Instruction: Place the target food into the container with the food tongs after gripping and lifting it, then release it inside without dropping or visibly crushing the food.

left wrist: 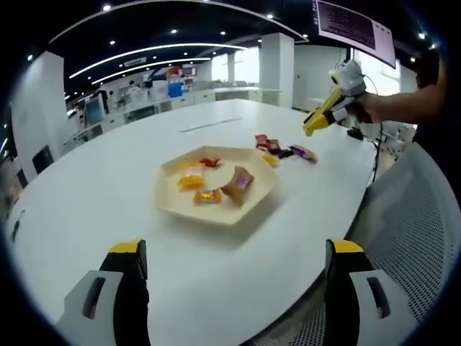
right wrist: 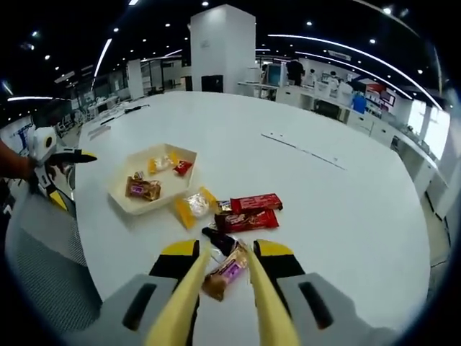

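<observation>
My right gripper [right wrist: 227,250] is shut on yellow food tongs [right wrist: 189,288], whose two arms run forward between its jaws. A brown and purple wrapped candy [right wrist: 225,274] lies on the white table [right wrist: 324,216] between the tong arms; whether they touch it is unclear. Just beyond lie a dark packet [right wrist: 215,236], two red packets [right wrist: 252,210] and a yellow packet [right wrist: 193,205]. The cream hexagonal tray [left wrist: 173,205] holds several wrapped snacks [left wrist: 238,184]. My left gripper [left wrist: 238,249] hangs wide open and empty above the table's near edge. The right gripper [left wrist: 338,101] hovers past the loose snacks [left wrist: 282,151].
A grey mesh chair [left wrist: 421,238] stands at the table's edge, also seen as the chair [right wrist: 43,267] below the left gripper [right wrist: 72,178]. A person's arm [left wrist: 403,104] holds the right gripper. Desks and pillars stand far behind the table.
</observation>
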